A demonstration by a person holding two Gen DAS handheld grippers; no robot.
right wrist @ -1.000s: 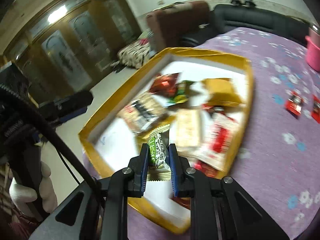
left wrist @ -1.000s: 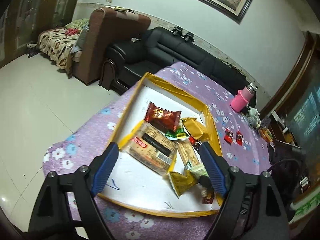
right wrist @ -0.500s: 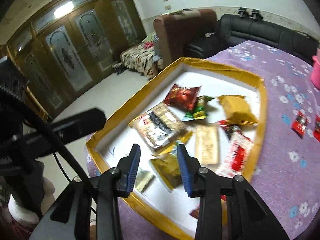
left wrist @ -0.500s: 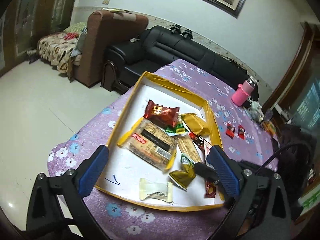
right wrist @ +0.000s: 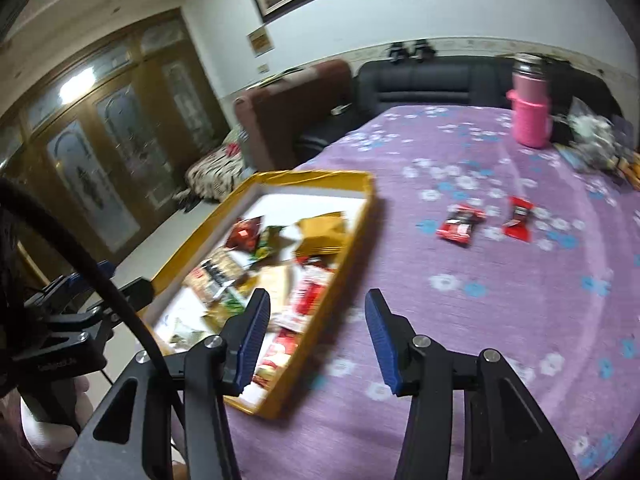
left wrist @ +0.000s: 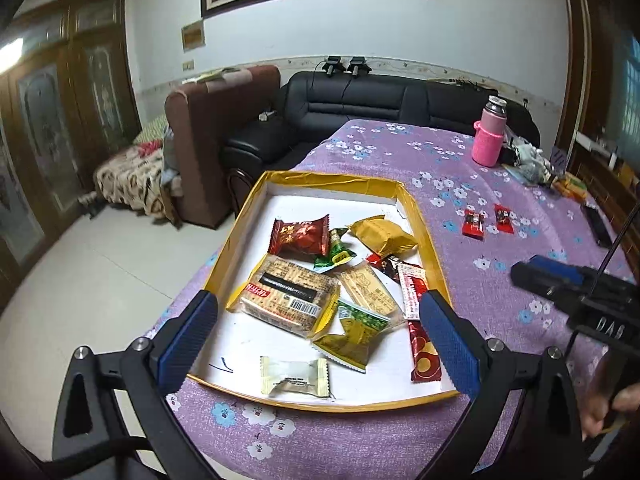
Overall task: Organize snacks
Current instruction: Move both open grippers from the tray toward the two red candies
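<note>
over the near edge of the yellow tray [left wrist: 240, 216], the left gripper [left wrist: 318, 334] is hanging spread wide and empty, wider than a second ago. the right gripper [right wrist: 318, 338] is opening, nothing between its fingers, having let go the green packet [left wrist: 352, 330], now lying among the tray's snacks. a pale wrapped candy [left wrist: 294, 376] is newly resting near the front rim. farther off, two red packets [right wrist: 460, 224] are lying on the purple tablecloth [right wrist: 500, 280].

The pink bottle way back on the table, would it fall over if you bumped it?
Probably, if bumped high up. The pink bottle stands upright and looks tall for its base, so it may tip. Its round body would likely roll afterwards. The cloth-covered table might slow it a little.
</note>
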